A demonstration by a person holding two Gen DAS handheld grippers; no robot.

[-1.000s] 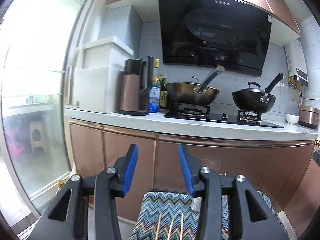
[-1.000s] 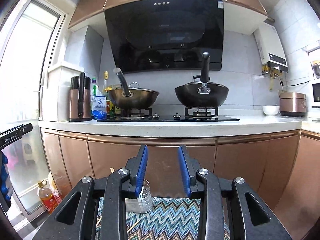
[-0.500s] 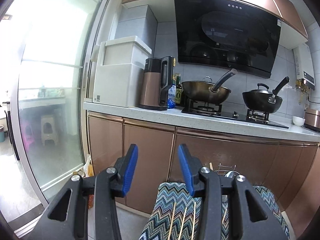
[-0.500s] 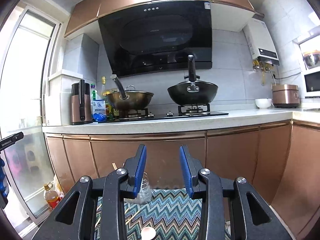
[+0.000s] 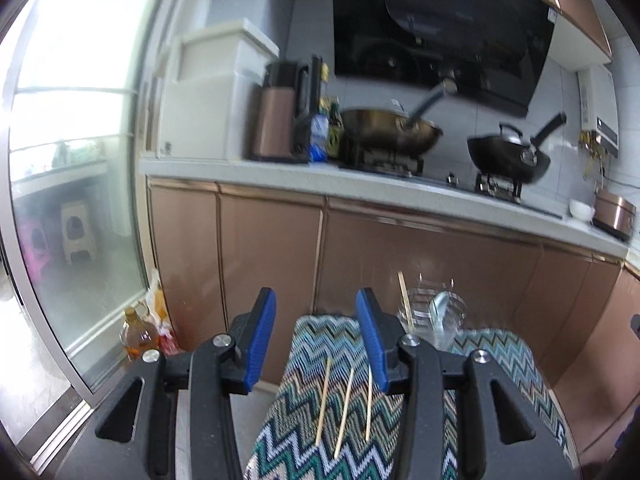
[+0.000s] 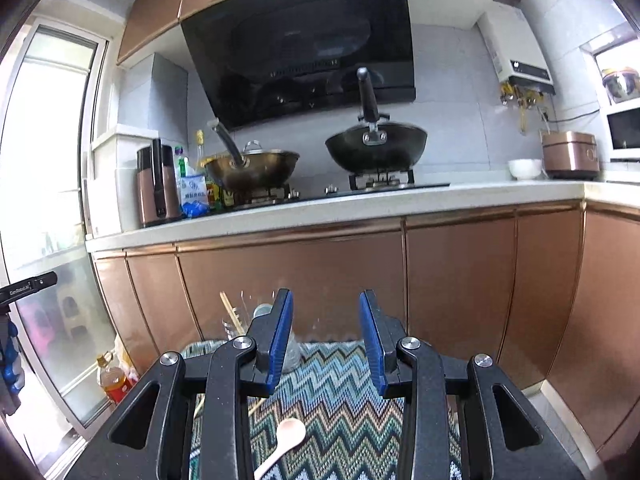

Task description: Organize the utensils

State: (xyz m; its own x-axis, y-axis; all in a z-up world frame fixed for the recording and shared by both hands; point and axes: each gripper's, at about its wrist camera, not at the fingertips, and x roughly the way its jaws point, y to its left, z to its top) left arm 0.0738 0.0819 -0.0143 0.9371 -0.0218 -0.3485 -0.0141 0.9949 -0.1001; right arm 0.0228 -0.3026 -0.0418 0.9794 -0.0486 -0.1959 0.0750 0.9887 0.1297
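Both grippers descend toward a zigzag-cloth table (image 5: pixel 500 352). Left gripper (image 5: pixel 316 336): jaws about half apart, empty. Right gripper (image 6: pixel 326 340): jaws narrower, empty too. Three chopsticks (image 5: pixel 347 404) lie loose on the cloth, just ahead of the left jaws. A clear glass holder (image 5: pixel 436 316) stands at the far edge with one stick and a spoon already inside. A pale spoon (image 6: pixel 286 438) lies beneath the right gripper. Probable step: reach for a loose utensil. Doing it well means dropping lower, tilting down and straddling one chopstick, not all three. Versus the earlier frames, both views sit lower: more cloth shows, the chopsticks show full length, and the spoon is now visible.
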